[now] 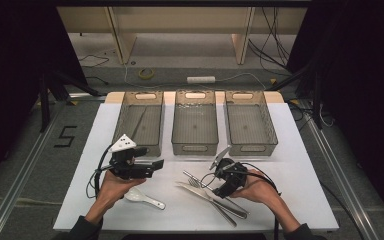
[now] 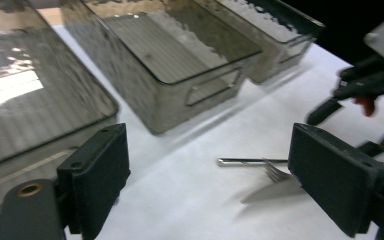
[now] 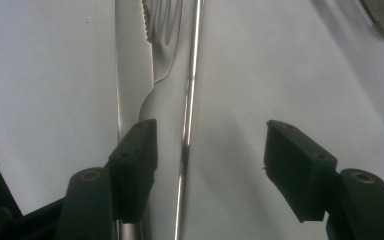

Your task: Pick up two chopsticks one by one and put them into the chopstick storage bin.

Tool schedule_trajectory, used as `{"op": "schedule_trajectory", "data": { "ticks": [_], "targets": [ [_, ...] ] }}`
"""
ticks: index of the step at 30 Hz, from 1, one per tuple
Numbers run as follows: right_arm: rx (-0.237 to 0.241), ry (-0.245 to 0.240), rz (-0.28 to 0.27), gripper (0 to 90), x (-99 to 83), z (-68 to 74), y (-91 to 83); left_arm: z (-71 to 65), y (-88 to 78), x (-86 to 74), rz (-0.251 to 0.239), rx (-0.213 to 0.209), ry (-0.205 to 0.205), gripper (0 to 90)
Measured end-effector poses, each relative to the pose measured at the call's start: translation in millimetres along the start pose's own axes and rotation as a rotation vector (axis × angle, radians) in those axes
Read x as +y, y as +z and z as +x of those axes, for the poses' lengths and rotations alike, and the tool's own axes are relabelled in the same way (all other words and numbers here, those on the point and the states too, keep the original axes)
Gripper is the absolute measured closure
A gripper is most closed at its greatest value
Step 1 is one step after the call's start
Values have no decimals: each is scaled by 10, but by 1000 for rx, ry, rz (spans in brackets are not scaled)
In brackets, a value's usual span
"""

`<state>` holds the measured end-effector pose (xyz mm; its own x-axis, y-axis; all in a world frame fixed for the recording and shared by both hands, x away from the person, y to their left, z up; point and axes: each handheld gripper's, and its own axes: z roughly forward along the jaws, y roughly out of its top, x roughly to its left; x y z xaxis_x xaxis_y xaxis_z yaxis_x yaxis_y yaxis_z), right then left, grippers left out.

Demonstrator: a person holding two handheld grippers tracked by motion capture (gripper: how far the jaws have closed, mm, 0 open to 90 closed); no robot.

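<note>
Hovering spread over the cutlery, the right gripper (image 3: 210,165) straddles a thin rod (image 3: 189,125) running lengthwise between its jaws.

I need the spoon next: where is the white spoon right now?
In the high view the white spoon lies on the white table near its front edge, just below the left tongs and to the left of the fork and knife.
</note>
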<state>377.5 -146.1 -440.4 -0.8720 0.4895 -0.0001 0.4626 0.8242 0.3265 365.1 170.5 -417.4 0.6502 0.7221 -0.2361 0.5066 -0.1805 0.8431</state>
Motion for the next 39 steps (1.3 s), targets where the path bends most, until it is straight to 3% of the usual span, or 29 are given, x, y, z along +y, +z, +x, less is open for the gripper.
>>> {"op": "schedule_trajectory", "data": {
  "ticks": [8,13,25,39],
  "targets": [
    [-2,-22,39,437,75,17,46,-112,-26,-95,6,21,71,158],
    [2,-51,56,522,84,14,68,-143,-69,-103,-13,20,67,159],
    [8,-71,83,639,96,35,109,-200,-154,-167,-44,14,70,158],
    [22,-93,120,738,124,74,173,-221,-123,-179,-27,14,89,159]
  ]
}}
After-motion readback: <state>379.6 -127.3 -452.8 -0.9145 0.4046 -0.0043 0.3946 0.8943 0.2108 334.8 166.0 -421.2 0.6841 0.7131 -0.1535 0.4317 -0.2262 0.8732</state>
